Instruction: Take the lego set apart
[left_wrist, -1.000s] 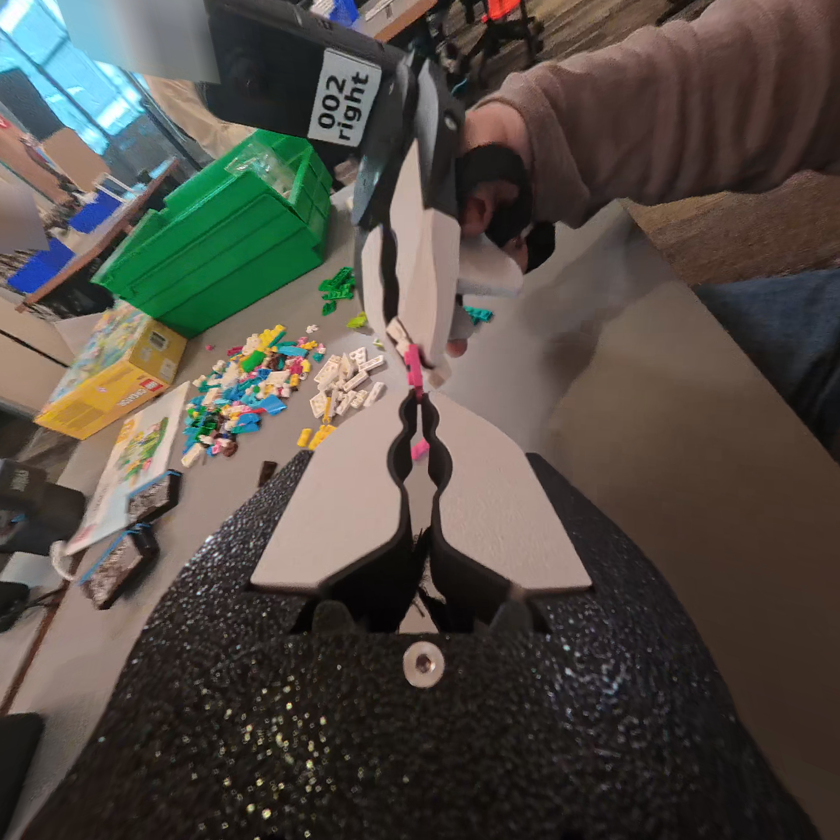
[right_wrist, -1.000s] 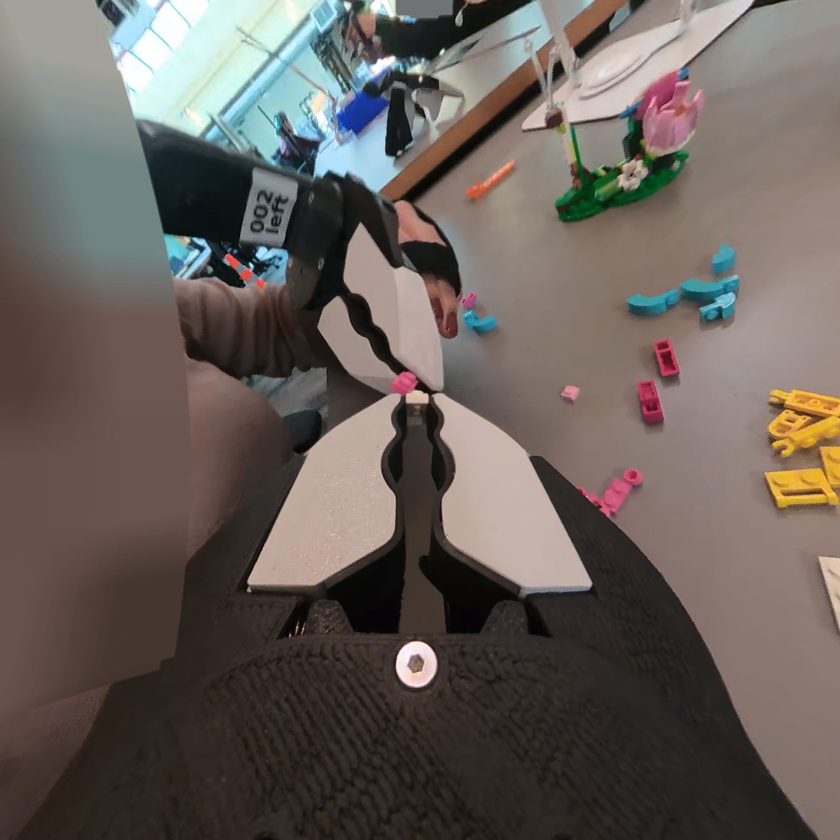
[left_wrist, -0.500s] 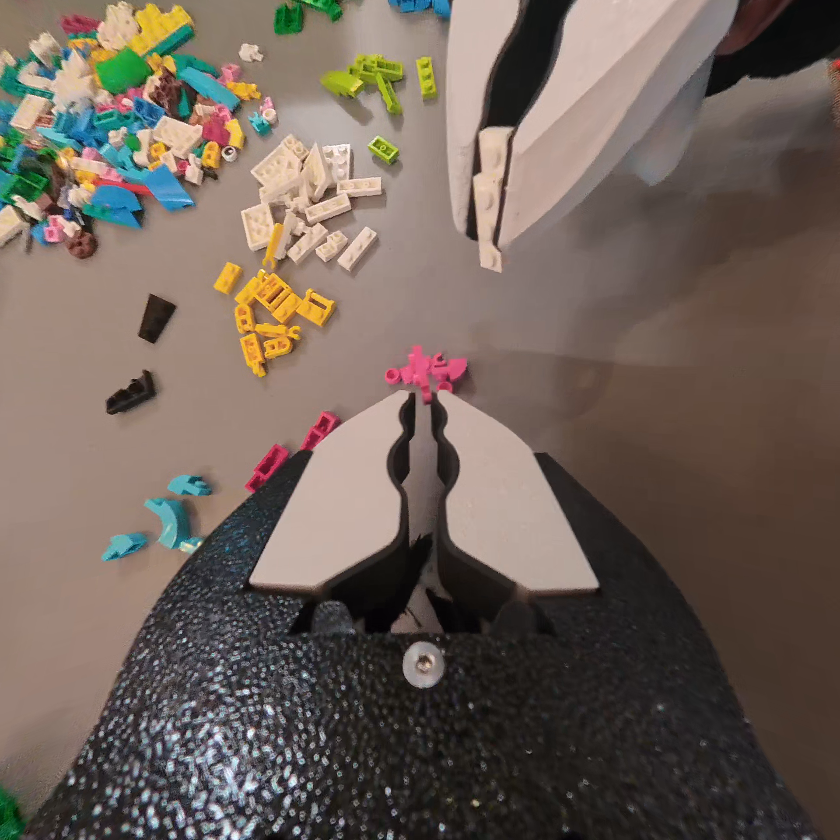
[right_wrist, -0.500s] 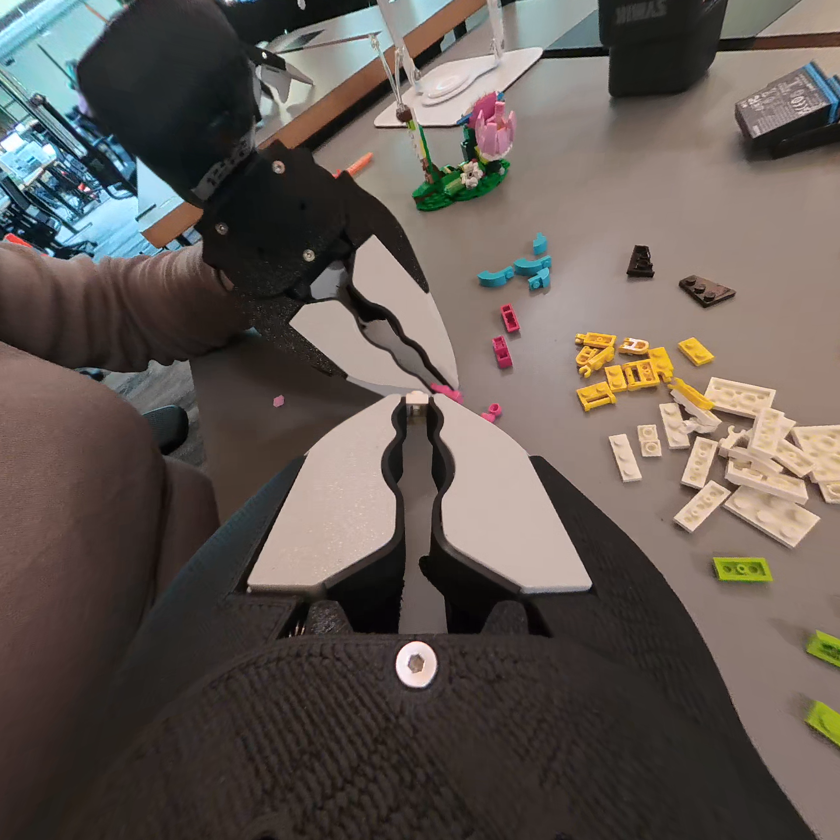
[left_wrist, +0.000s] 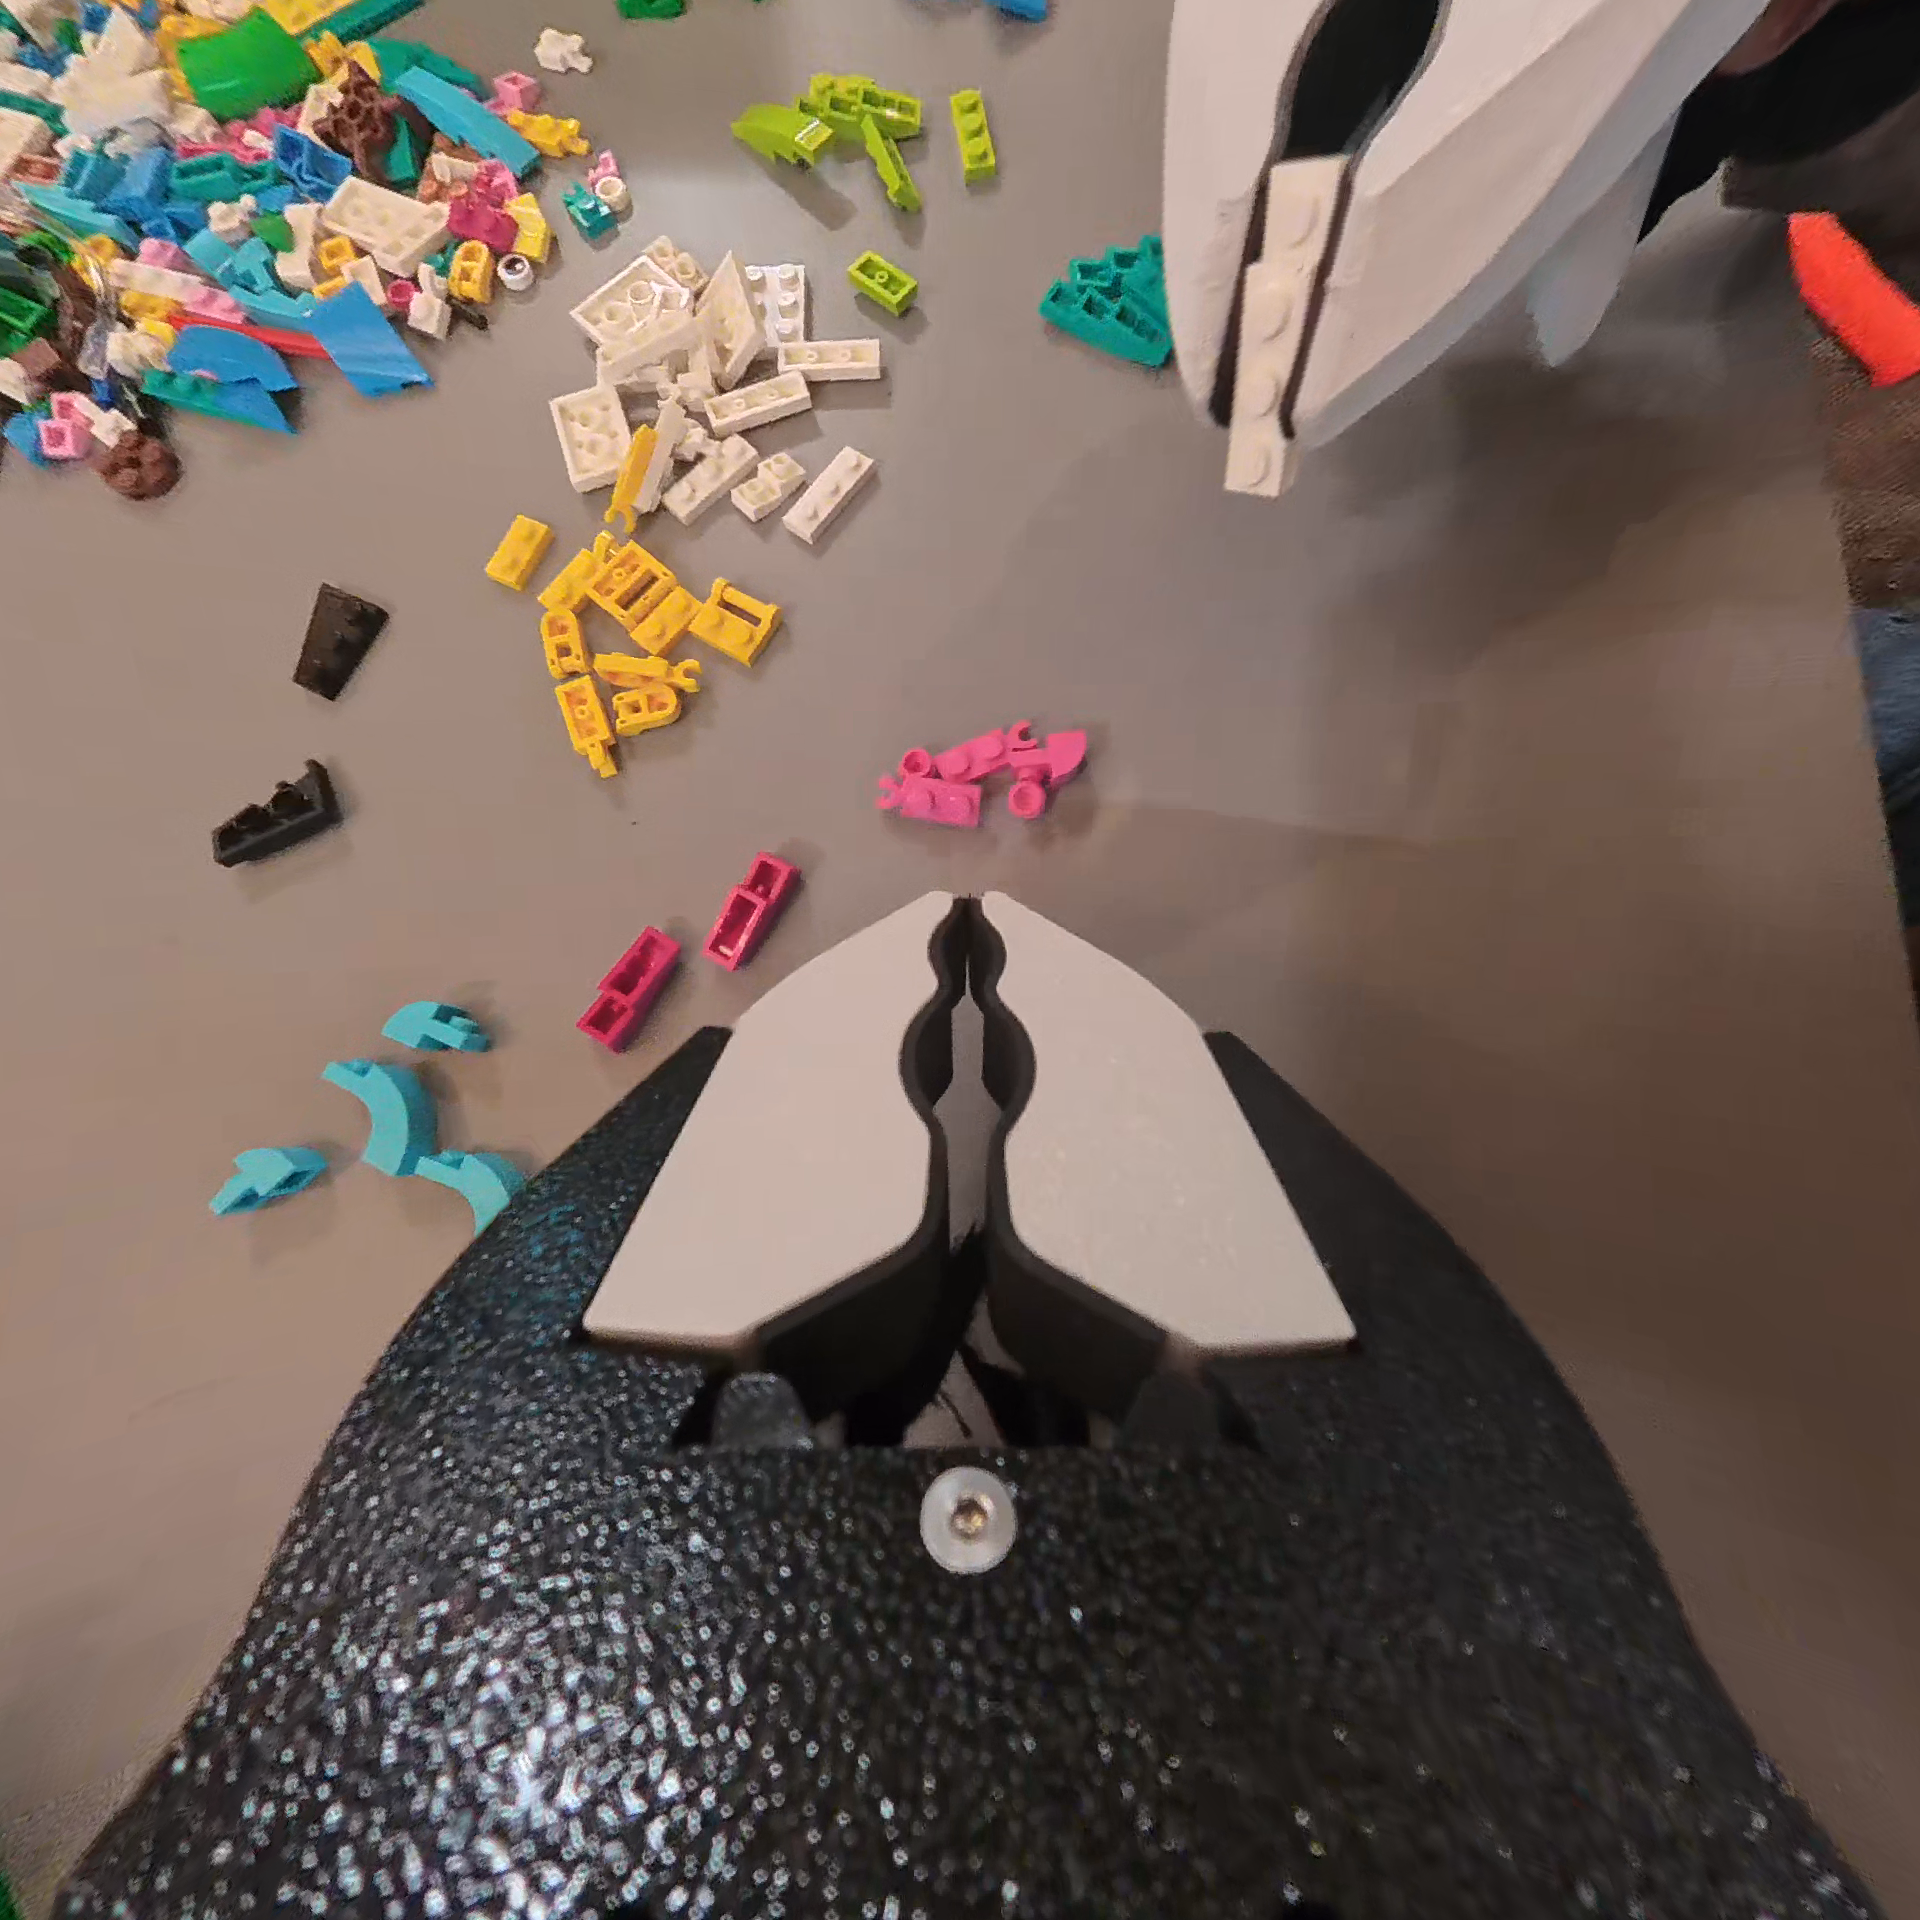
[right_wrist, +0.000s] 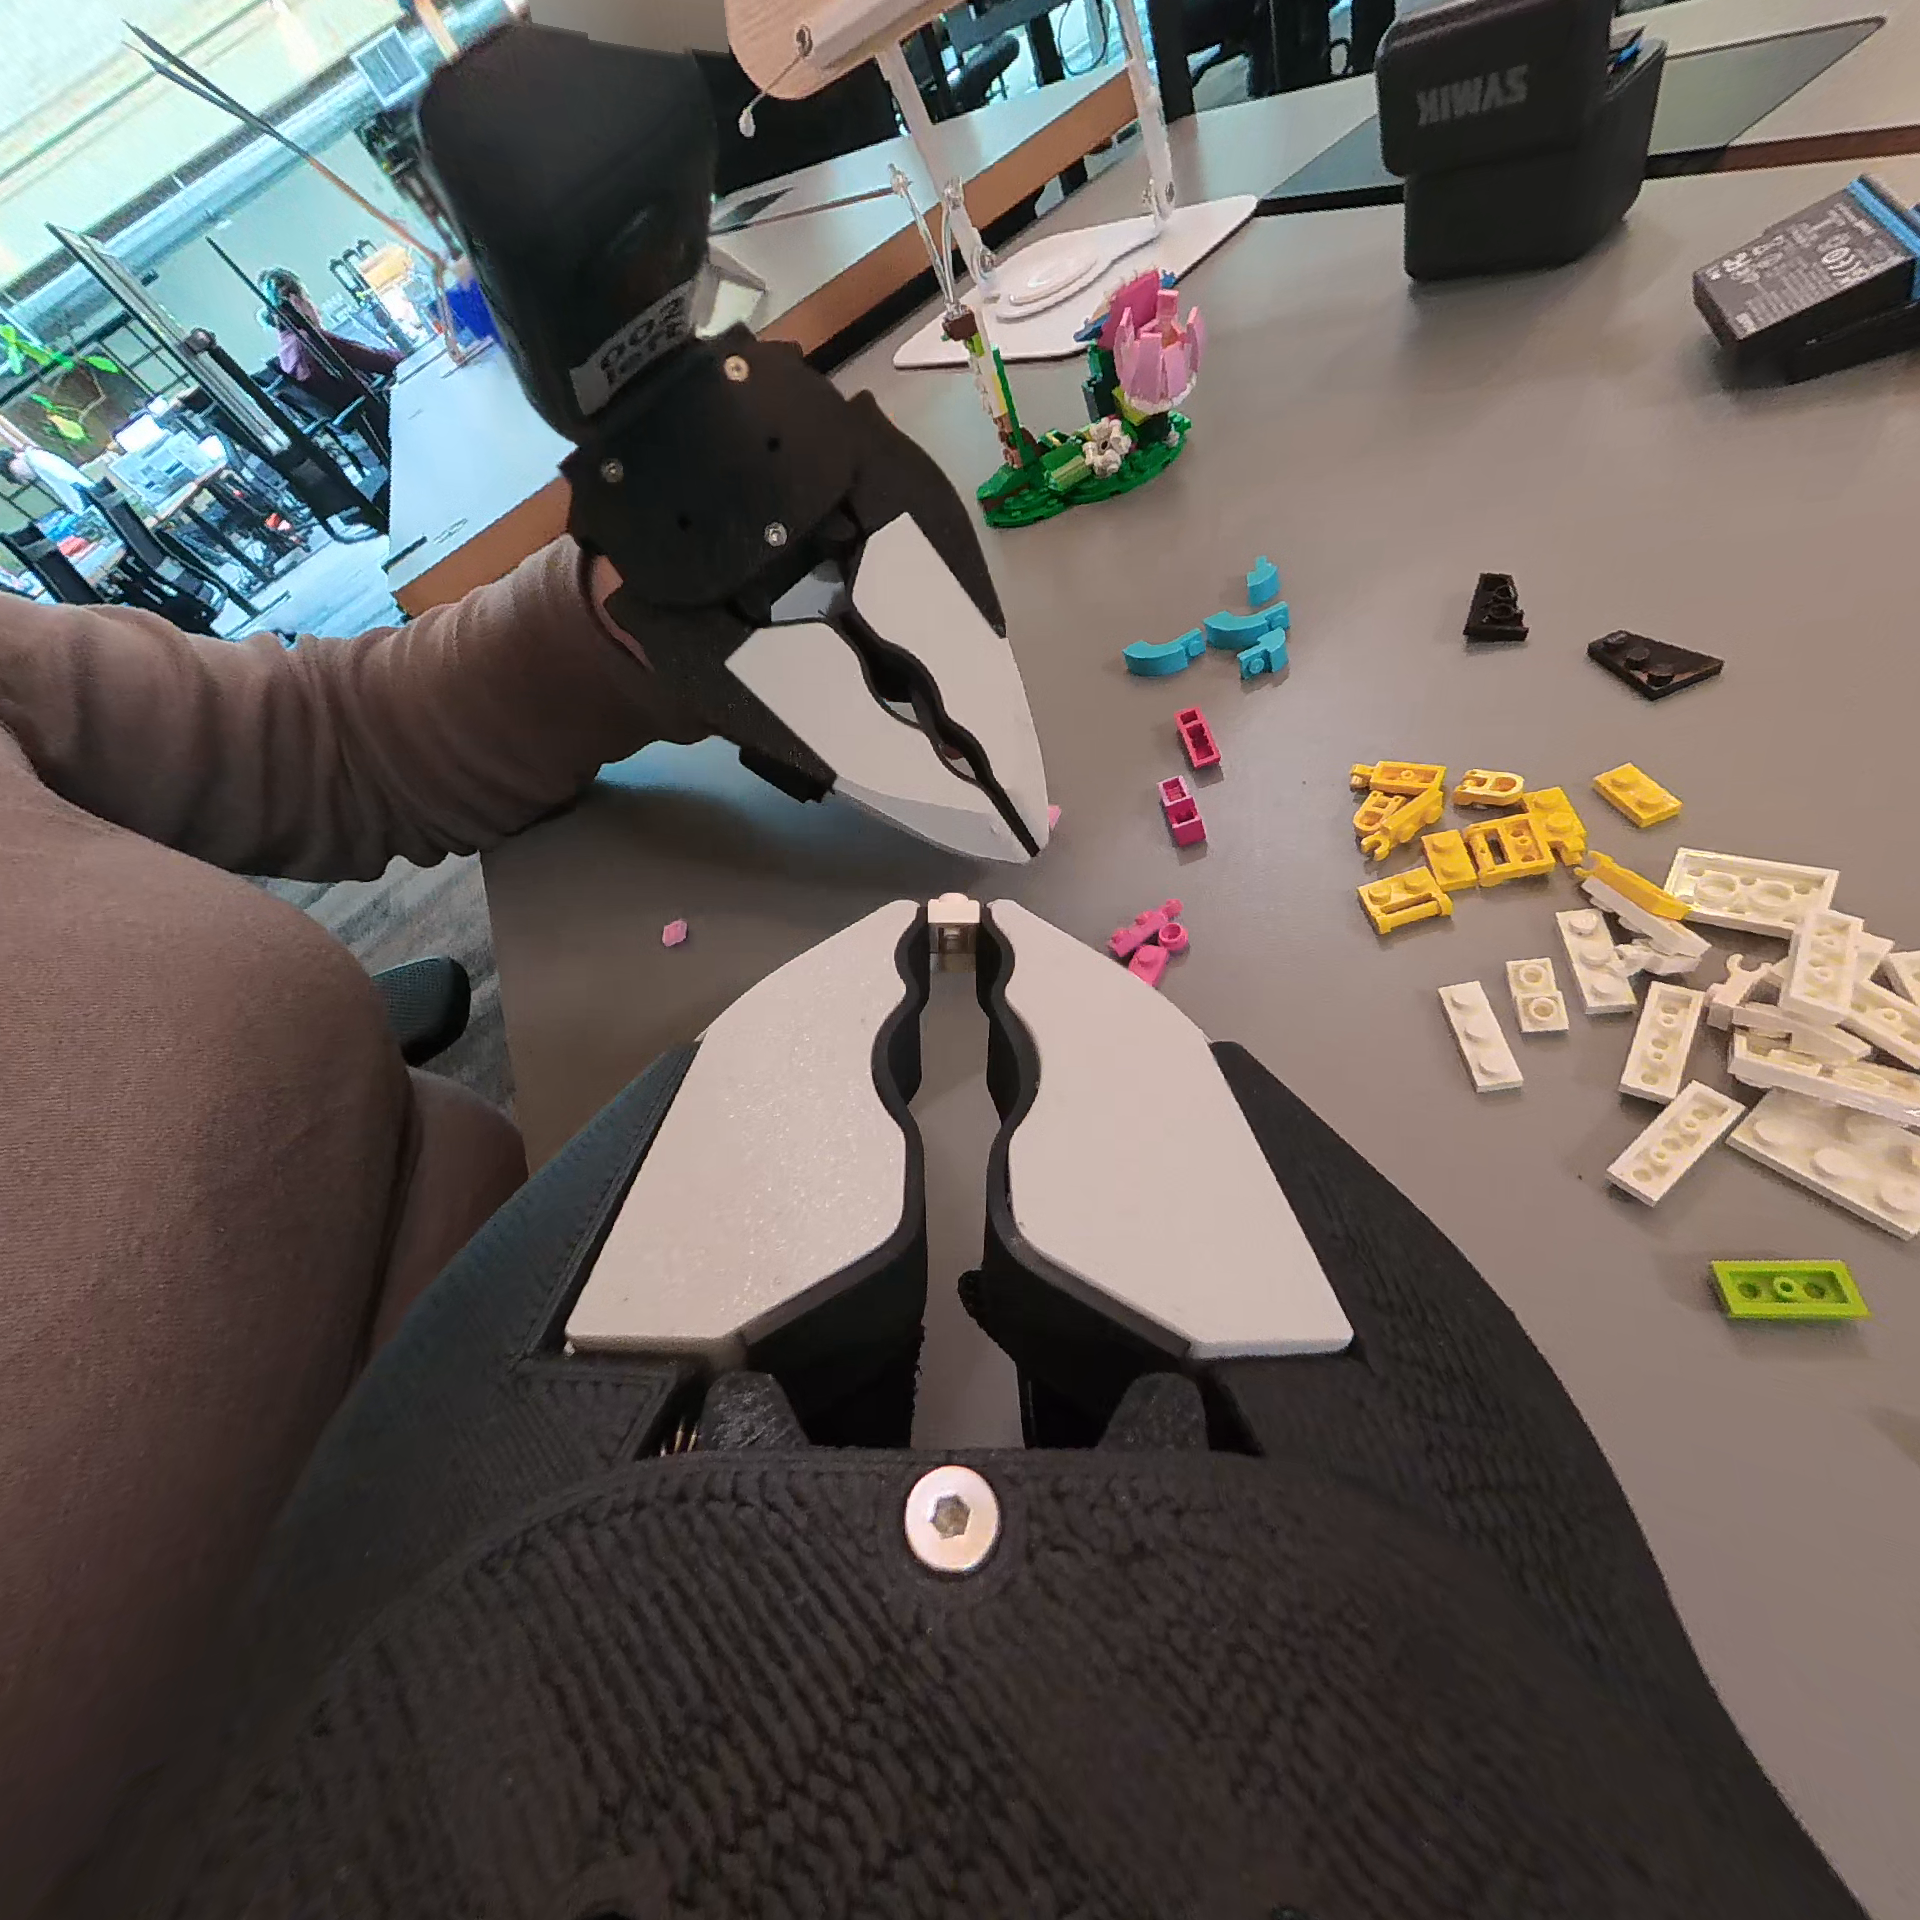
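Observation:
My left gripper (left_wrist: 968, 902) is shut and empty, its tips just above the grey table short of a small pile of pink pieces (left_wrist: 982, 777). It also shows in the right wrist view (right_wrist: 1029, 847), pointing down at the table. My right gripper (right_wrist: 954, 914) is shut on a small stack of white plates (right_wrist: 954, 928) and holds it in the air. In the left wrist view it (left_wrist: 1262, 416) hangs at the upper right with the white stack (left_wrist: 1273, 312) sticking out of its tips. A built flower model (right_wrist: 1101, 436) on a green base stands farther back.
Sorted loose pieces lie on the table: yellow (left_wrist: 634, 634), white plates (left_wrist: 707, 395), magenta bricks (left_wrist: 691, 951), teal curves (left_wrist: 395, 1122), black wedges (left_wrist: 338, 639), lime (left_wrist: 873, 114), and a mixed pile (left_wrist: 208, 208). Black boxes (right_wrist: 1507, 135) stand at the back. A sleeve (right_wrist: 312, 727) lies left. Across from one pair of fingers to the other is roughly 8 centimetres. The built flower model (right_wrist: 1101, 436) is about 25 centimetres from my left fingertips.
A second ago both grippers held one pink-and-white piece in the air. They pulled apart; the left lowered the pink part to the pink pile, let go and shut. The right keeps the white stack.

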